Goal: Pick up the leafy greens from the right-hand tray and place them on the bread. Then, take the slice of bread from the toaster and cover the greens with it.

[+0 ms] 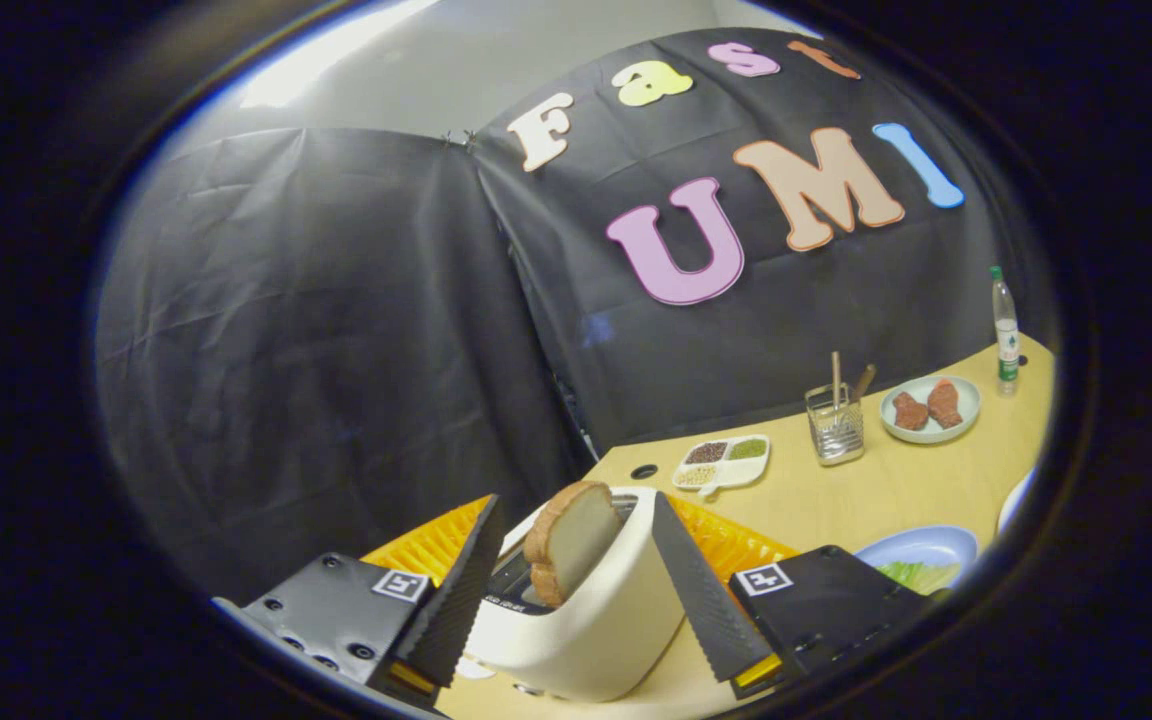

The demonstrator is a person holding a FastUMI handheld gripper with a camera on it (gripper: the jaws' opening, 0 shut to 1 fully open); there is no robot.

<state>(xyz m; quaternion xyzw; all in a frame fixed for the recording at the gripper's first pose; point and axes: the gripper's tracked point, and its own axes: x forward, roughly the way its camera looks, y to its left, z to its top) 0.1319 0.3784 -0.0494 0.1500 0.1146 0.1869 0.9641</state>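
A slice of bread [571,545] stands tilted in the slot of a cream toaster [606,630]. My gripper [574,500] is open, with one finger on each side of the toaster's top. The slice sits between the fingers and neither finger touches it. Off to the right, past the right finger, leafy greens [921,576] lie on a light blue plate [921,545]. The gripper body hides part of that plate.
A ridged orange tray [731,545] lies behind the toaster on the wooden table [876,490]. Further back stand a white divided dish of seeds [723,462], a wire utensil holder [834,425], a plate with two brown pieces [929,408] and a bottle [1006,335].
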